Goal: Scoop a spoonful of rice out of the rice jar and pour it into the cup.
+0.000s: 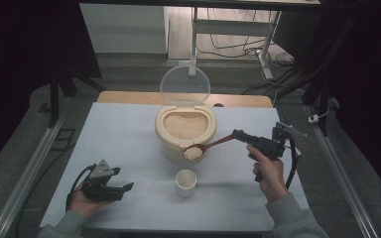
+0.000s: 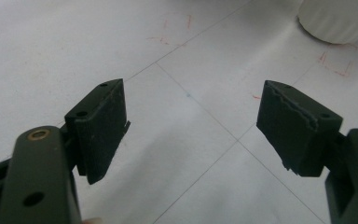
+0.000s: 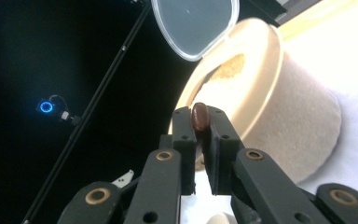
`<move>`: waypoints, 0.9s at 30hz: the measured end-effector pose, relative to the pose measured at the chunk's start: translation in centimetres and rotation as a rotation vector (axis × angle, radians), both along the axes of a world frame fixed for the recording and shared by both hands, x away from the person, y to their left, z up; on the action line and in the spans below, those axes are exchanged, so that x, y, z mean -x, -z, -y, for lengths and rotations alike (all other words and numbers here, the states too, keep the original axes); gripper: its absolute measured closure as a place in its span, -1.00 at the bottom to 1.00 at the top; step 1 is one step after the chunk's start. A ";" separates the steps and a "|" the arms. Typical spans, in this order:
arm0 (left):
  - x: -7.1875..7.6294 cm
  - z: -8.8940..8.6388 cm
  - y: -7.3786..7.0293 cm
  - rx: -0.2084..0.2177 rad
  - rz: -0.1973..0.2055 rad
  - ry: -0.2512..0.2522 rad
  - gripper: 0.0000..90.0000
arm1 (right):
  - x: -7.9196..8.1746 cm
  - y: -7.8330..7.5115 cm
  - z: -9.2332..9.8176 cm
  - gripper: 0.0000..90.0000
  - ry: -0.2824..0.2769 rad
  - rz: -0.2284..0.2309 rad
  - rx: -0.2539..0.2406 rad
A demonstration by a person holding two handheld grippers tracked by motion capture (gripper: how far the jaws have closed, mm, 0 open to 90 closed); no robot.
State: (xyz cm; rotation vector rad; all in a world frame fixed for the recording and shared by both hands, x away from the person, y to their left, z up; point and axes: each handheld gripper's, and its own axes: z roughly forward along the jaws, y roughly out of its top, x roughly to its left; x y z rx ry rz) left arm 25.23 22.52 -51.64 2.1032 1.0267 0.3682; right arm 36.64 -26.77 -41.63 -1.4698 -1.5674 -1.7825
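Rice is riding in the spoon my right hand-held gripper is pinching, handle running rightward, bowl hanging just above the cup toward the counter's near edge; left hand-held gripper is resting spread.

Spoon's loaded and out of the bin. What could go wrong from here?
1. The spoon is heaped with rice and sits short of the small white cup, so grains may spill onto the table on the way.
2. The right hand-held gripper pinches only the handle's end; the spoon could twist when tipped.
3. The left hand-held gripper is open and away from the cup, which could be knocked over.
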 end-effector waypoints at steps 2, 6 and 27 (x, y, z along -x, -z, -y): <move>0.0 0.0 0.0 -0.001 -0.001 0.000 -0.48 | 0.1 0.3 -0.1 0.84 -0.009 -0.007 0.009; 0.0 0.0 0.1 -0.002 -0.003 0.000 -0.48 | 0.3 0.9 -0.3 0.84 -0.031 -0.021 0.047; 0.0 -0.1 0.2 -0.003 -0.006 0.004 -0.48 | 0.5 1.4 -2.5 0.84 -0.079 0.011 0.231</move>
